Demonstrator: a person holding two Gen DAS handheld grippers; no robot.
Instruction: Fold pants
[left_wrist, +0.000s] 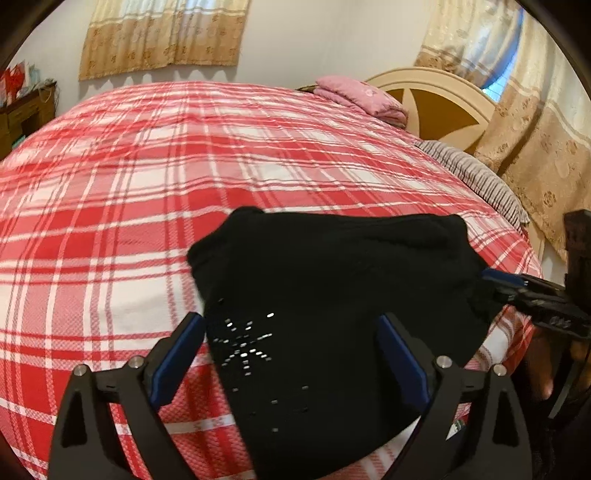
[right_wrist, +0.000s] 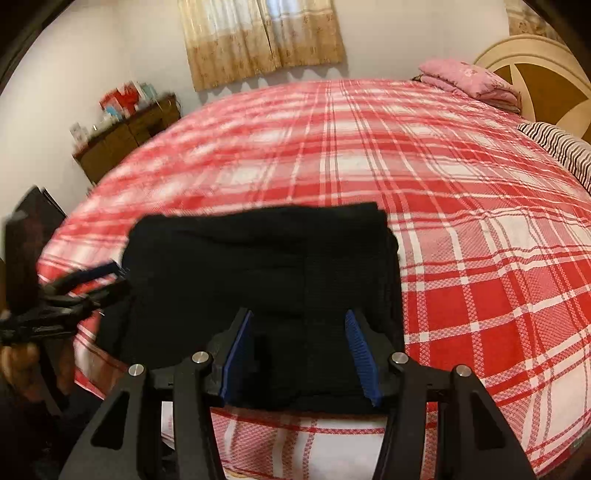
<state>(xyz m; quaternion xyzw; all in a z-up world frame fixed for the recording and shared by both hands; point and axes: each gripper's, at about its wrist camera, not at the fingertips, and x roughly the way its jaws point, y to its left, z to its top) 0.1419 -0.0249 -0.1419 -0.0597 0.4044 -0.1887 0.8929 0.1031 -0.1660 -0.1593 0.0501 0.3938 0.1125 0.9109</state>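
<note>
From the left wrist camera, the left gripper (left_wrist: 291, 325) has its blue-padded fingers (left_wrist: 177, 354) spread wide apart, gripping nothing. The folded black fabric pants (left_wrist: 332, 280) lie on the red-and-white plaid bed cover (left_wrist: 147, 184), reaching from between the fingers to just beyond their tips; a cluster of small shiny studs (left_wrist: 243, 347) sits on the cloth near the left finger. To the right of the fingers, the right gripper (left_wrist: 517, 288) comes in at the pants' right edge. Far ahead lie a pink folded blanket (left_wrist: 362, 96) and a cream wooden headboard (left_wrist: 443, 99).

From the right wrist camera, the right gripper (right_wrist: 299, 332) has its fingers about halfway apart, with the pants (right_wrist: 258, 258) under and between them, the pads not pressing the cloth. The left gripper (right_wrist: 92, 284) is blurred at the pants' left edge.
</note>
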